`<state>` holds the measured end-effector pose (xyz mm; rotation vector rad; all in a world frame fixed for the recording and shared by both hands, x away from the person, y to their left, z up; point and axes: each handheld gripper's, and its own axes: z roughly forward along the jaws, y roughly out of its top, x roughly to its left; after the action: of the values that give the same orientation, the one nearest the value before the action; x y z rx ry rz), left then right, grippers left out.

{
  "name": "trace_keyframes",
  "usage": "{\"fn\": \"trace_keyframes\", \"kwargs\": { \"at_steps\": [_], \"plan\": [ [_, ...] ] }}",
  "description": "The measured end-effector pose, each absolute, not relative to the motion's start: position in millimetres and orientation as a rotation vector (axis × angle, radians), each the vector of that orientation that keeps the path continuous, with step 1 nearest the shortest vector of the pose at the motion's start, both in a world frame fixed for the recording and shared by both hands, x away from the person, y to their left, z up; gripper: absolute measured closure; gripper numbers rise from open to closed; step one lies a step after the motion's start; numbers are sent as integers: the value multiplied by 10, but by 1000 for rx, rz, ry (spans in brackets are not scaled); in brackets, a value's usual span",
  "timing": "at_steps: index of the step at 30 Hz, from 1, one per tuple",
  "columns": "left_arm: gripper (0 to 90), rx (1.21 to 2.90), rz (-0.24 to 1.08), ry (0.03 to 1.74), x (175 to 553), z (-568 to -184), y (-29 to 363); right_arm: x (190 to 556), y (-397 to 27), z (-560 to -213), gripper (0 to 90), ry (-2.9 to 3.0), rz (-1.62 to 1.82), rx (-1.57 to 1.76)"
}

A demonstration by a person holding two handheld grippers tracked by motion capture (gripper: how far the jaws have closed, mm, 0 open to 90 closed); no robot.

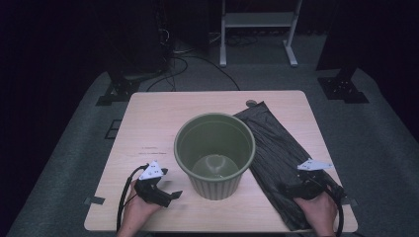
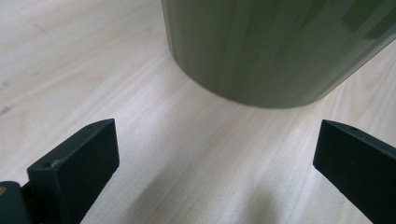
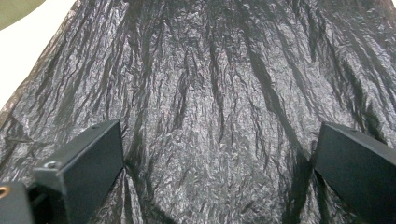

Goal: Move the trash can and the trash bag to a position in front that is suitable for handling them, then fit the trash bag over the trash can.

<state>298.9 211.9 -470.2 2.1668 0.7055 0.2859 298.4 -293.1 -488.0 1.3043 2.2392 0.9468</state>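
A round olive-green bin (image 1: 215,154) stands upright and empty in the middle of the wooden table (image 1: 158,118). A flat, crinkled black plastic bag (image 1: 276,148) lies on the table to its right, one edge against the bin. My left gripper (image 1: 170,195) rests near the front edge, left of the bin, jaws wide open; the bin's ribbed wall (image 2: 275,51) rises just ahead of my left gripper (image 2: 215,163). My right gripper (image 1: 286,190) hovers over the bag's near end, open. The bag's wrinkled film (image 3: 219,93) spreads under and between the jaws of my right gripper (image 3: 219,172).
The table's front edge runs just below both hands. A small dark disc (image 1: 251,103) lies at the bag's far end. Beyond the table are a white stand (image 1: 257,29), black equipment legs (image 1: 116,91) and cables on grey carpet.
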Motion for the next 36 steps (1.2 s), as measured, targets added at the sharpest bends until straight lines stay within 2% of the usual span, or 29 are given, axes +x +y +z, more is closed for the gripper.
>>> {"fn": "trace_keyframes", "kwargs": {
  "at_steps": [6,17,36],
  "plan": [
    [0,2206,269,722,3009,-4808,2076,2984,-2931,-4880,2,2240,947,1304],
    [0,2255,325,737,3001,-4835,2033,2983,-2930,-4879,2,2242,948,1303],
    [0,2255,325,738,3001,-4835,2032,2971,-2909,-4777,2,2247,950,1271]
  ]
}}
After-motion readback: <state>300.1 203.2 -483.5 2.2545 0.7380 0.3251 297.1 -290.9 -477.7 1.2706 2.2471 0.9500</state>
